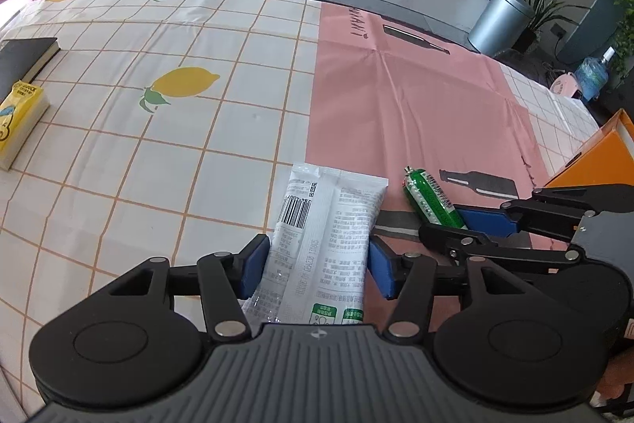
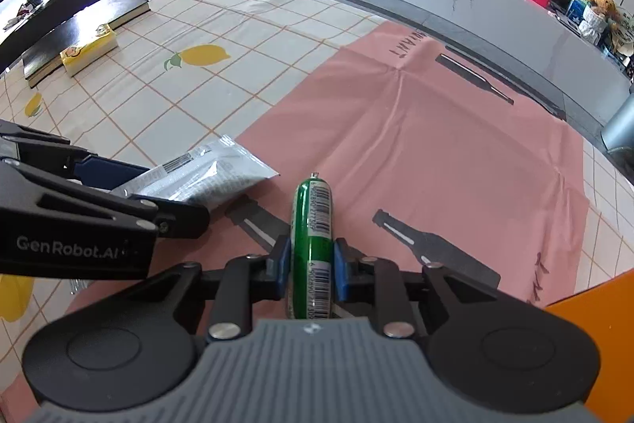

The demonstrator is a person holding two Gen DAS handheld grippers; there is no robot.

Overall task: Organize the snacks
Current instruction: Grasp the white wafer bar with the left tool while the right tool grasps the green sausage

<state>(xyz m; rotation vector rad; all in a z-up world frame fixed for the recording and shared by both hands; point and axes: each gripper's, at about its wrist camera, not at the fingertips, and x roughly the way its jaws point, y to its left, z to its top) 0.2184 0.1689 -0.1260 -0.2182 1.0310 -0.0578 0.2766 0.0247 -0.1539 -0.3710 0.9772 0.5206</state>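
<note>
Left gripper [image 1: 317, 262]: blue fingers [image 1: 253, 264] closed on a white snack packet [image 1: 317, 236], one pad on each long edge — its printed back faces up, barcode toward the far end.
White snack packet: held low over the tabletop [image 1: 166, 161], straddling the seam where the lemon-print cloth [image 1: 119, 129] meets the pink mat [image 1: 416, 106].
Right gripper [image 2: 309, 266]: fingers [image 2: 282, 266] clamped on a green sausage stick [image 2: 312, 244] (barcodes along its side), which points straight ahead over the pink mat.
Spacing: the two grippers sit just beside each other, the packet and the stick near but apart.
Orange box [image 1: 594, 157]: at the right edge, beside the pink mat.
Far left: a yellow carton [image 1: 20, 121] touching a black book [image 1: 23, 60].
</note>
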